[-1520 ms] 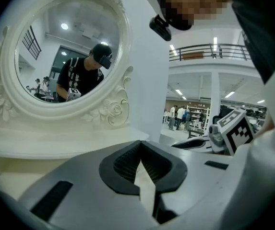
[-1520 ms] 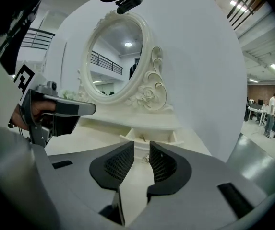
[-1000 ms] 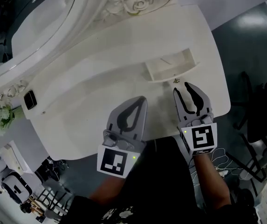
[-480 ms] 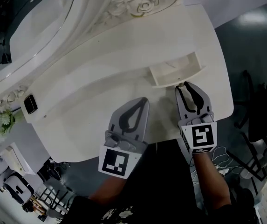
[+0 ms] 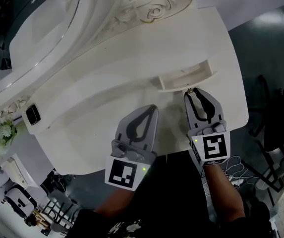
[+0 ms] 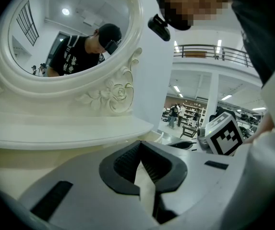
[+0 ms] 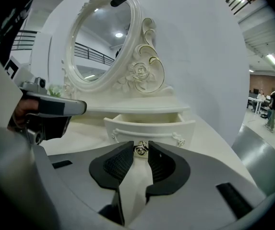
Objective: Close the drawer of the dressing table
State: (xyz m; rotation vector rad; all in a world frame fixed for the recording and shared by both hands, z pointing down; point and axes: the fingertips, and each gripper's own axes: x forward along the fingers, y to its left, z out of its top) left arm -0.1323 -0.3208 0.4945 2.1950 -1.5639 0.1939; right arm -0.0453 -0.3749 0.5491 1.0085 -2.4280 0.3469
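The white dressing table (image 5: pixel 97 108) has a small drawer (image 5: pixel 186 77) standing partly out at its right. In the right gripper view the drawer front (image 7: pixel 149 128) faces me with its metal knob (image 7: pixel 140 149) in the middle. My right gripper (image 5: pixel 193 91) (image 7: pixel 140 145) has just been closing, and its tips now pinch that knob (image 5: pixel 189 89). My left gripper (image 5: pixel 153 108) (image 6: pixel 140 143) lies over the tabletop left of the drawer, shut with nothing in it.
An oval mirror in a carved frame (image 5: pixel 146 9) (image 7: pixel 103 37) rises behind the drawer. A small black device (image 5: pixel 31 114) and white flowers (image 5: pixel 0 128) sit at the table's left end. A dark chair (image 5: pixel 275 128) stands on the floor to the right.
The right gripper's jaws narrowed onto the drawer's knob. Less of the drawer's inside shows now, so it has slid in a little. The left gripper stayed put.
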